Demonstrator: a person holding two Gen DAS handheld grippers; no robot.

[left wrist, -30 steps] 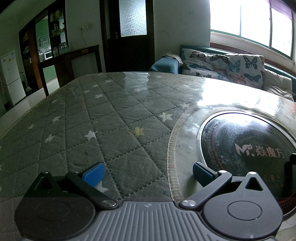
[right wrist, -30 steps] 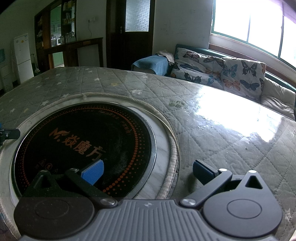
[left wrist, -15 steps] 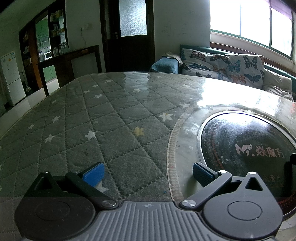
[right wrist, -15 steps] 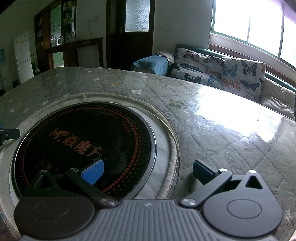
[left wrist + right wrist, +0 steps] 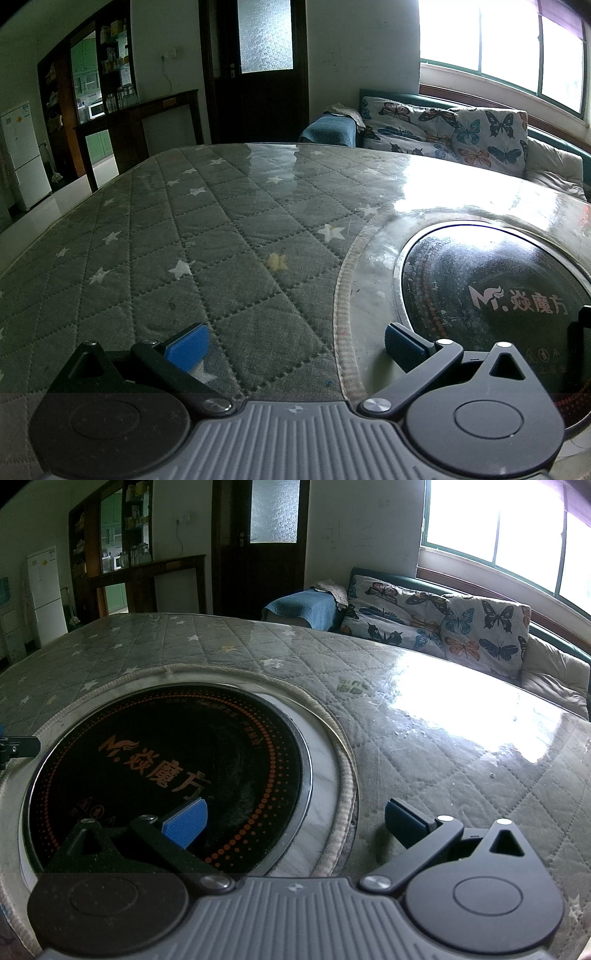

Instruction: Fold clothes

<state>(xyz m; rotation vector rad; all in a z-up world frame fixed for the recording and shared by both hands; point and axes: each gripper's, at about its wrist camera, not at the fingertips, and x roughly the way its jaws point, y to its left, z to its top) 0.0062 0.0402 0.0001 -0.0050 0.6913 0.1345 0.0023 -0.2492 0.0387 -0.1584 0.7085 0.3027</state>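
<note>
No garment shows in either view. My left gripper (image 5: 293,345) is open, low over the grey quilted star-pattern table cover (image 5: 192,229), with nothing between its blue pads. My right gripper (image 5: 295,821) is open too, with nothing held. Its left finger hangs over the round black cooktop (image 5: 166,768) set into the table, and its right finger over the quilted cover (image 5: 443,753). The same cooktop (image 5: 491,295) lies to the right in the left wrist view. A dark part of the other gripper (image 5: 18,746) pokes in at the left edge of the right wrist view.
A sofa with butterfly-print cushions (image 5: 443,133) and a blue cloth (image 5: 328,129) on its arm stands behind the table under bright windows. A dark door (image 5: 258,70), wooden shelving (image 5: 110,92) and a white fridge (image 5: 22,155) lie at the back left.
</note>
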